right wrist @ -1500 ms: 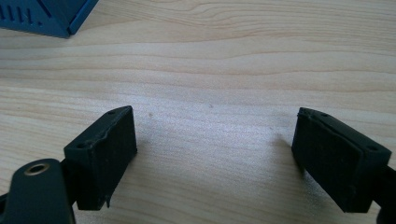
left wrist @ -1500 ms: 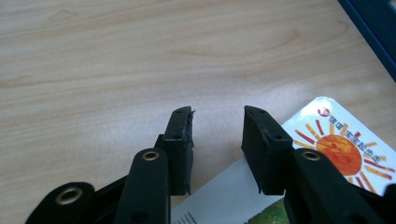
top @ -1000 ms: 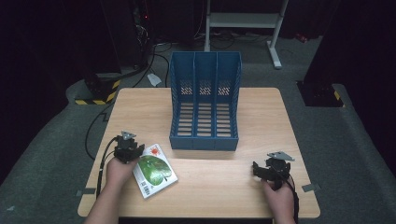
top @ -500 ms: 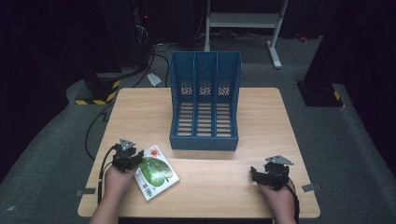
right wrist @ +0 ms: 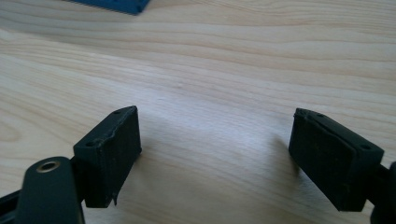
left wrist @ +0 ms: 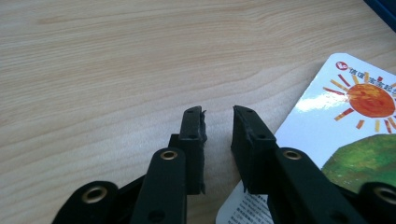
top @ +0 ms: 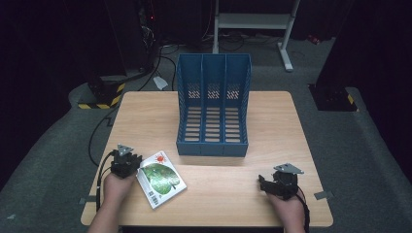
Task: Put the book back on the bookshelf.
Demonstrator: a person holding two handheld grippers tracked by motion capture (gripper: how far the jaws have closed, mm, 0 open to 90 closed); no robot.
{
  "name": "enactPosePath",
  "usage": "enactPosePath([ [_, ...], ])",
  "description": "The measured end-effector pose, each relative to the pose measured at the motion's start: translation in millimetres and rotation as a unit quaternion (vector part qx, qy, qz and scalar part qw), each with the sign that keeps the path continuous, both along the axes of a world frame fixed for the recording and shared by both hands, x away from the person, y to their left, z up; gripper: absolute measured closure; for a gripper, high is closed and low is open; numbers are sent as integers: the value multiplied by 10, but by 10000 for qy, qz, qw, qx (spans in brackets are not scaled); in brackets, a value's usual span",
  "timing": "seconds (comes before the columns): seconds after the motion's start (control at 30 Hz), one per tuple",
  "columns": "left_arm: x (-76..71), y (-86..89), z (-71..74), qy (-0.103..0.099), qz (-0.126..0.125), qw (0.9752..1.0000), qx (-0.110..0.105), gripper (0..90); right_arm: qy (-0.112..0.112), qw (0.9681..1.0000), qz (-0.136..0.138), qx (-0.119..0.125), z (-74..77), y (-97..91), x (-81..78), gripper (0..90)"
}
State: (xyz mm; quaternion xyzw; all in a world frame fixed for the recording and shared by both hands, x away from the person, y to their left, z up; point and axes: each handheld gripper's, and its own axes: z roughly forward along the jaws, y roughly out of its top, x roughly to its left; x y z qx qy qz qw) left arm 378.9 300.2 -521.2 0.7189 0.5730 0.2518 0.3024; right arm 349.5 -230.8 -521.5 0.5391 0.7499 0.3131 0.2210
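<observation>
On the near left part of the light wooden table (top: 272, 116), the thin white picture book with an orange sun and green leaf on its cover (top: 160, 178) is lying flat, in front of and apart from the blue plastic three-slot file rack (top: 214, 109). The left gripper (top: 127, 164) is sitting at the book's left edge; in the left gripper view its jaws have just been closing and are now standing narrowly apart, with bare wood between the pads and the book (left wrist: 355, 121) just beside the right-hand jaw, partly under it. Nothing is being gripped. For a sound pick-up, the jaws probably need reopening and shifting over the book's edge, one pad sliding beneath the cover before closing, so the book is not merely pushed along. The left forearm is reaching forward, gripper held low and nearly level. The right gripper (top: 278, 183) is resting wide open over bare wood at the near right, holding nothing
</observation>
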Motion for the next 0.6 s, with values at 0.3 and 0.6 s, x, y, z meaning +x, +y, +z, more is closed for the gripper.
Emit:
enactPosePath([
  [0.3, -319, -156, -5, -83, -127, 9998, 158, 725, -269, 9972, 616, 328, 94, 326, -233, 200],
  [0.6, -554, -129, -25, -116, -379, 9992, -103, 695, -266, 9932, 994, 554, 115, 615, -355, 222],
])
